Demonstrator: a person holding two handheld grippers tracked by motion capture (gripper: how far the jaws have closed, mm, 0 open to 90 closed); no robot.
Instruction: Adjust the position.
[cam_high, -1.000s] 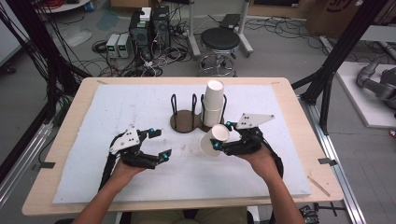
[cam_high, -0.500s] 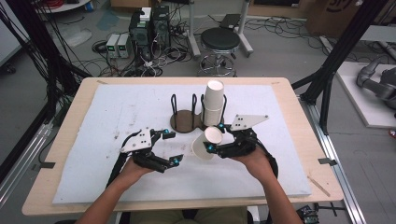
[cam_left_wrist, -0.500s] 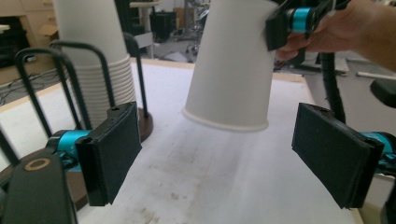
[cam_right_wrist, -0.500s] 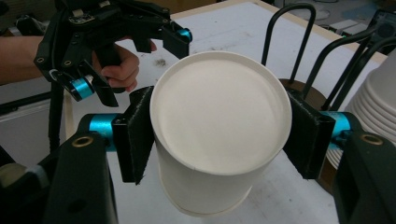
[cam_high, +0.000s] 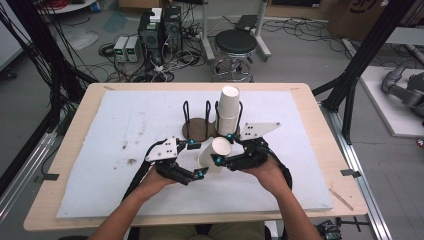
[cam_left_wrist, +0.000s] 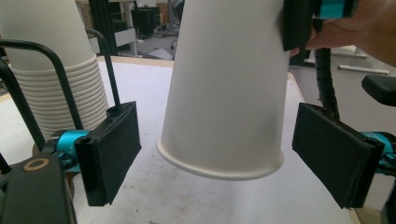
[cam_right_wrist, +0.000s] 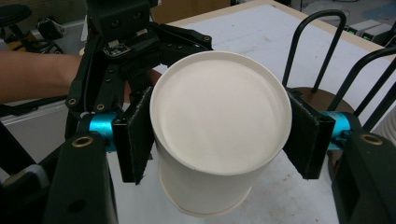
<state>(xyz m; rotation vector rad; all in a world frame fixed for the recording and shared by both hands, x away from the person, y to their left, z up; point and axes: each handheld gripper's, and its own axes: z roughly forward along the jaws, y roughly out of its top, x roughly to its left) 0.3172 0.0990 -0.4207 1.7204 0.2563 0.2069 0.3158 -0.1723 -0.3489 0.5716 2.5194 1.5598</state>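
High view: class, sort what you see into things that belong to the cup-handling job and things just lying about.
In the job:
paper cup
right tool
left tool
cup stack
wire rack

Lying about:
stool
floor electronics
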